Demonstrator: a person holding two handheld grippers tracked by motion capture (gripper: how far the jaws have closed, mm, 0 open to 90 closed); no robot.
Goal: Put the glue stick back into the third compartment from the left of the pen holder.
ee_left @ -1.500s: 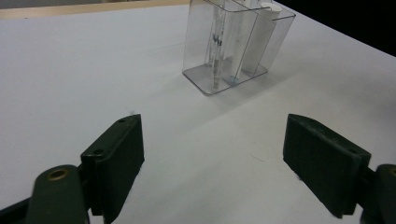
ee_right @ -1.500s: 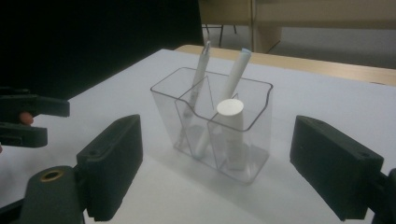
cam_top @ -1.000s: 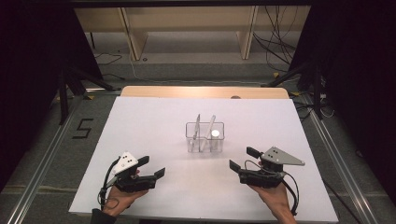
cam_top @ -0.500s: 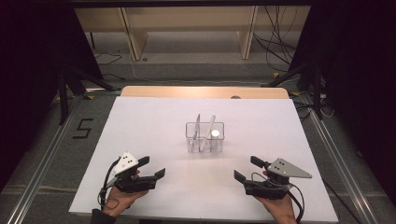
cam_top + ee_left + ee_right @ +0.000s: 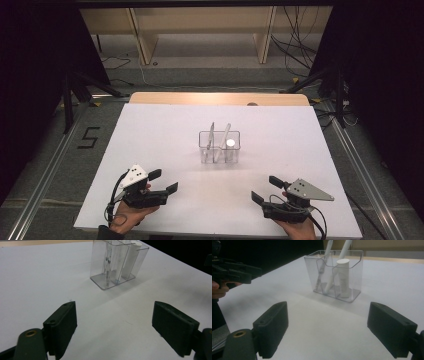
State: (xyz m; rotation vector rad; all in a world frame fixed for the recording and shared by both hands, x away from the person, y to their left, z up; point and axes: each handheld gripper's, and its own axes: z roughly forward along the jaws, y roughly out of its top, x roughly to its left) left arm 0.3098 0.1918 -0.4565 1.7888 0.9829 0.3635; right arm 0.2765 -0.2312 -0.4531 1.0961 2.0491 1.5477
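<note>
A clear plastic organizer [image 5: 219,147] stands near the middle of the white table [image 5: 150,140], holding two slanted pens [image 5: 212,134] and a white tube [image 5: 230,144]. In the left gripper view the organizer [image 5: 117,262] sits ahead, well beyond the open jaws. In the right gripper view the organizer [image 5: 335,275] with the white tube [image 5: 343,277] stands ahead too. My left gripper [image 5: 164,182] is open and empty near the front left. My right gripper [image 5: 266,189] is open and empty near the front right edge.
Wooden shelving [image 5: 200,30] and cables [image 5: 300,35] lie beyond the table's far edge. A floor mark "5" [image 5: 87,137] sits left of the table. Metal rails [image 5: 45,175] run along both sides. The other hand's gripper [image 5: 234,271] appears at the left in the right gripper view.
My right gripper has drawn back toward the front edge of the table and slightly right. The left gripper and the organizer have stayed put.
</note>
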